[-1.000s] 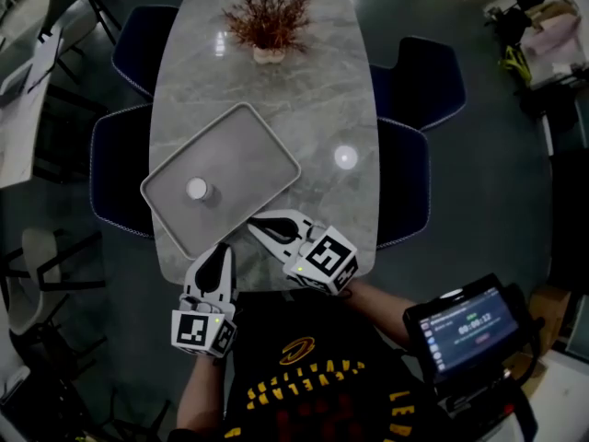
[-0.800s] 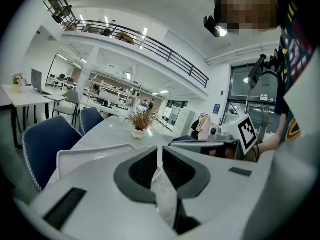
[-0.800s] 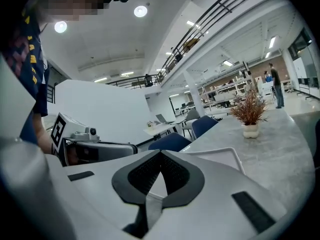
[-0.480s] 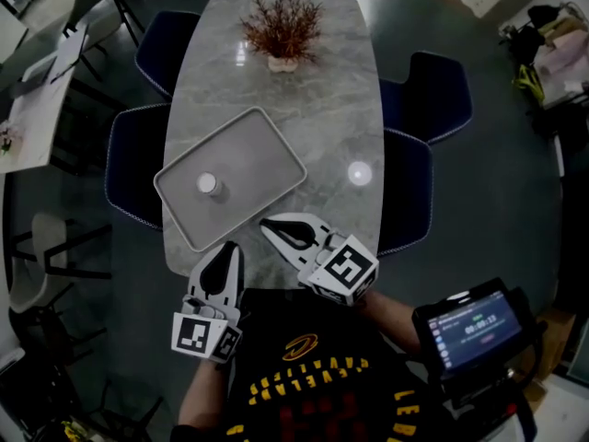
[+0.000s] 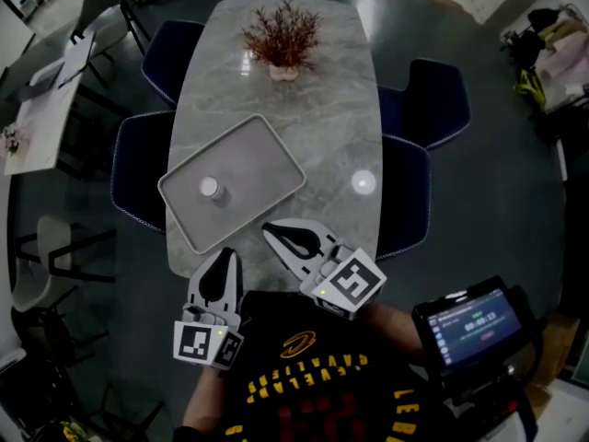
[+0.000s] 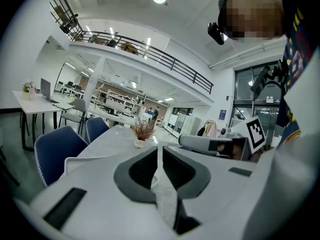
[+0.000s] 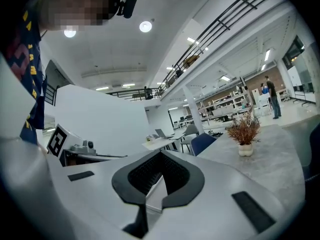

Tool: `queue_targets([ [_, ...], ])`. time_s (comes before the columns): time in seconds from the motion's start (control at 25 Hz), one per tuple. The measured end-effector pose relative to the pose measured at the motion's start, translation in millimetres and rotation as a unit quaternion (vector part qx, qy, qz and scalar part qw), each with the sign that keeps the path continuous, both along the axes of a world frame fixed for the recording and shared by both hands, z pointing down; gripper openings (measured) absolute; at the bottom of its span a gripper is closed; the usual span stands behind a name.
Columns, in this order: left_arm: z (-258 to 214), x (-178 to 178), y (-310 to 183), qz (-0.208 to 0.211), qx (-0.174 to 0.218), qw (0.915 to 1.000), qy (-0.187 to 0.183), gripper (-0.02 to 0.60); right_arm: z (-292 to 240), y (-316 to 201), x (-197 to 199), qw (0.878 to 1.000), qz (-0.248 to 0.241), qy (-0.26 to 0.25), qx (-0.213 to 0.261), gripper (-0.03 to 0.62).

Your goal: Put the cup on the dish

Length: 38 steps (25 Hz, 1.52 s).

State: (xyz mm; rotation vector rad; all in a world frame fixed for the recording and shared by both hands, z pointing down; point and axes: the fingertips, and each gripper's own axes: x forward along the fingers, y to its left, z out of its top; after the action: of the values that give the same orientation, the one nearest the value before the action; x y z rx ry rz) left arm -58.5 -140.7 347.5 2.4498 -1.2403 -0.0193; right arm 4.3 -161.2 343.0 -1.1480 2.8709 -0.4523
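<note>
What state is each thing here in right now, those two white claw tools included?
Left white gripper: shut, empty.
Right white gripper: shut, empty.
Small white cup: upright on grey rectangular tray.
Reddish potted plant: upright.
Mounted screen: lit.

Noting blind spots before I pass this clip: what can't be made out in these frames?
- Head view: the white item on the tray and the round white item on the table are too small and glary to tell cup from dish.
- Left gripper view: the left gripper, jaws shut, hides both behind its own body.
- Right gripper view: the right gripper, jaws shut, hides both; the plant shows.
</note>
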Motion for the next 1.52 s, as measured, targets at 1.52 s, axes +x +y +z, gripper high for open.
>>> queue_targets([
  [1.52, 5, 7, 8, 0.037, 0.008, 0.9983, -0.044, 0.034, -17, 7, -1, 0.999, 0.002, 0.019, 0.045, 0.006],
])
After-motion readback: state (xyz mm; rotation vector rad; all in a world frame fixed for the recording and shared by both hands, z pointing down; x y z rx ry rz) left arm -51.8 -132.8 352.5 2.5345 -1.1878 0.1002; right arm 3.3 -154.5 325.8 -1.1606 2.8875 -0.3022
